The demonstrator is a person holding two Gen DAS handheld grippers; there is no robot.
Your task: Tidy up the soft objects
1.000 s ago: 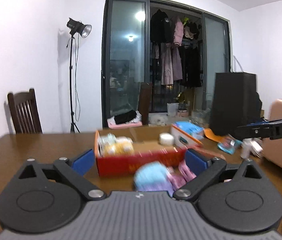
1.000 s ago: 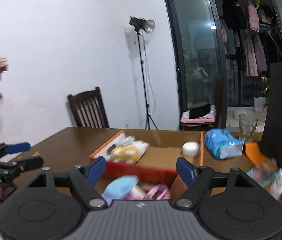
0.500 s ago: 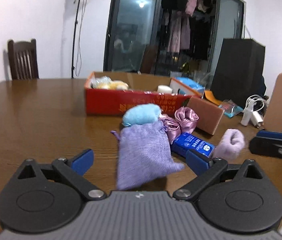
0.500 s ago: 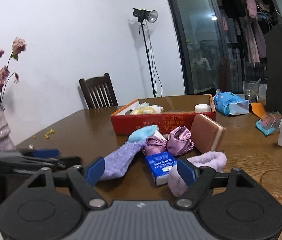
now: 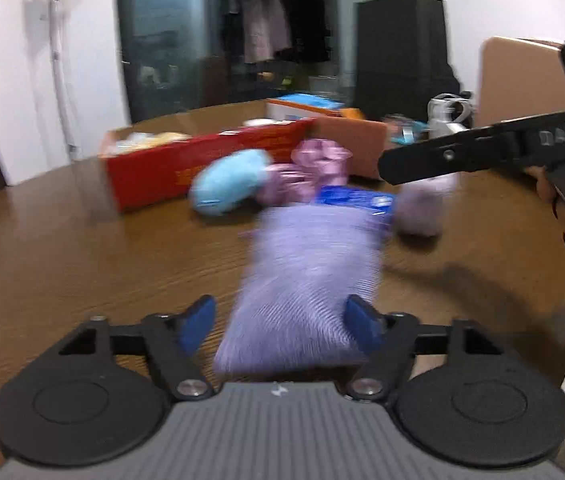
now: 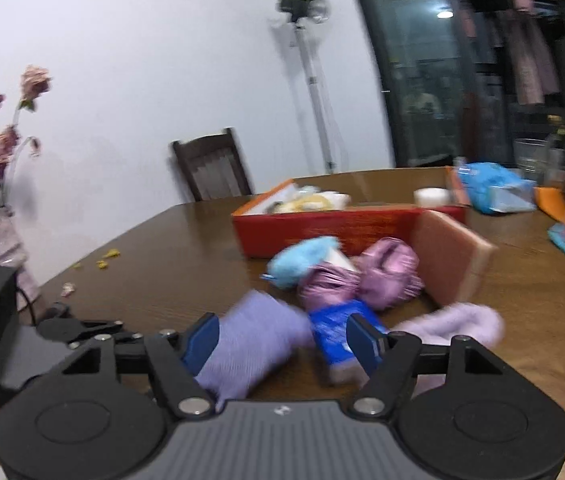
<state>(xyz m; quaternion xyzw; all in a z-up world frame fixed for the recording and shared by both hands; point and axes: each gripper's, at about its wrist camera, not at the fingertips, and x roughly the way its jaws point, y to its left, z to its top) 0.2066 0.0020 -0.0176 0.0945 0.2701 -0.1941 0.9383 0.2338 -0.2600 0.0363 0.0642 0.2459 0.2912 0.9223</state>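
- Surface: a brown wooden table [image 5: 62,248] in a white-walled room; a dark chair [image 6: 212,170] and a light stand [image 6: 310,80] stand at the far side, a glazed wardrobe beyond.
- Red box [image 6: 342,224]: open-topped, long axis running left to right at mid table; pale contents at its left end are too blurred to identify.
- Lavender pouch [image 5: 310,284]: lies flat on the table nearest the left gripper; in the left wrist view its long axis runs near to far, leaning slightly right at the far end. Its near end sits between the fingers of the left gripper [image 5: 280,326].
- Left gripper: jaws have just been closing with the pouch between them. The right pad appears to meet the fabric, the left pad shows a gap; motion blur prevents confirming a clamp.
- Right gripper [image 6: 282,342]: jaws have just been closing. The pouch end and a blue tissue pack [image 6: 334,330] lie between the fingers; neither is visibly pressed. The pack's near end is hidden behind the right finger.
- Far of the pouch: a light blue plush item [image 5: 228,188], a pink satin bundle [image 6: 366,276] and a tan block [image 6: 450,258], grouped closely.
- Pale purple fuzzy roll [image 6: 458,324]: right of the pack, partly hidden by the gripper linkage.
- All near objects are smeared by motion blur; outlines are approximate.
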